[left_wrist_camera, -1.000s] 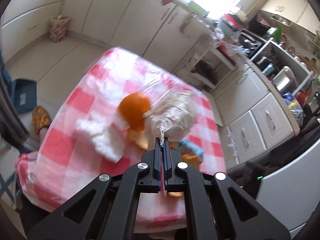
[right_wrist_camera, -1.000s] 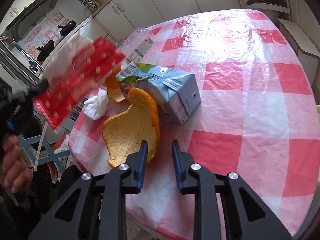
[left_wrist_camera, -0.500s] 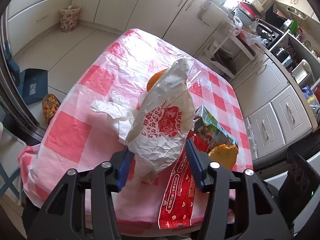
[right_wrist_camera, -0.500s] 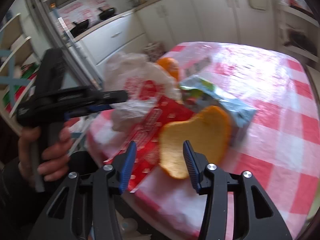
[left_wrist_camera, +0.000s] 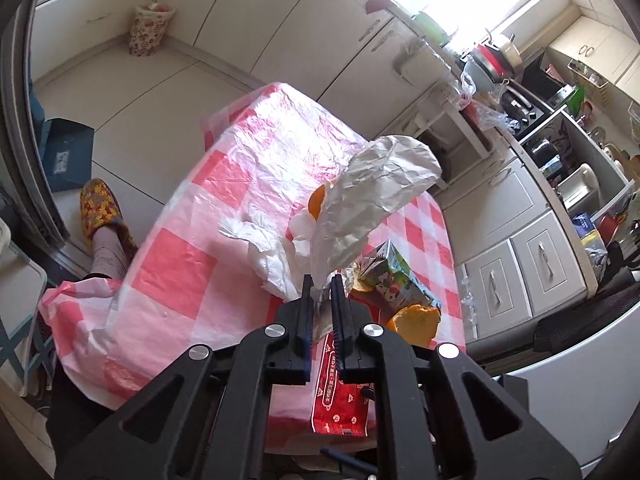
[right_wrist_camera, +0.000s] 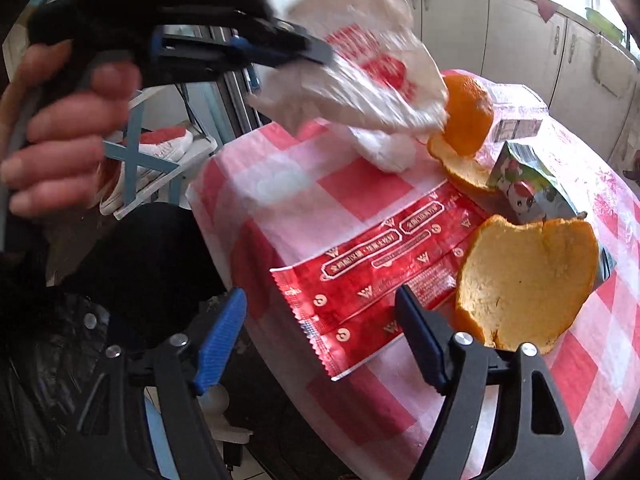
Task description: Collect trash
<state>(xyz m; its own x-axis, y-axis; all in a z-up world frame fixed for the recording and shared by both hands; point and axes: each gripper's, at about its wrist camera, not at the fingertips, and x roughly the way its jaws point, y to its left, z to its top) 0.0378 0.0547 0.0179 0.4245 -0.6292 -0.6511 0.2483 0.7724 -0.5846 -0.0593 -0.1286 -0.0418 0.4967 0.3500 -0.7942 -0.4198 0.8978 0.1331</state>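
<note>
left gripper (left_wrist_camera: 321, 289) pinches crumpled paper bag (left_wrist_camera: 372, 196) above table (left_wrist_camera: 192, 264)

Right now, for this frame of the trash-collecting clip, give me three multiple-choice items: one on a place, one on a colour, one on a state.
1. Where does the long snack wrapper lie?
A. Flat at the table edge, between the right gripper's fingers in its view
B. On the floor
C. Inside the juice carton

2. What colours is the tablecloth?
A. Blue and yellow
B. Red and white checks
C. Plain green

3. What is the left gripper doing?
A. Standing open over nothing
B. Shut on the orange
C. Shut on the crumpled white bag

Answers: 1 A, the red wrapper lies flat, overhanging the near edge beside the big orange peel. 2 B, red and white squares cover the table. 3 C, its fingers have just closed and pinch the bag's lower end, the bag lifted above the table.
</note>
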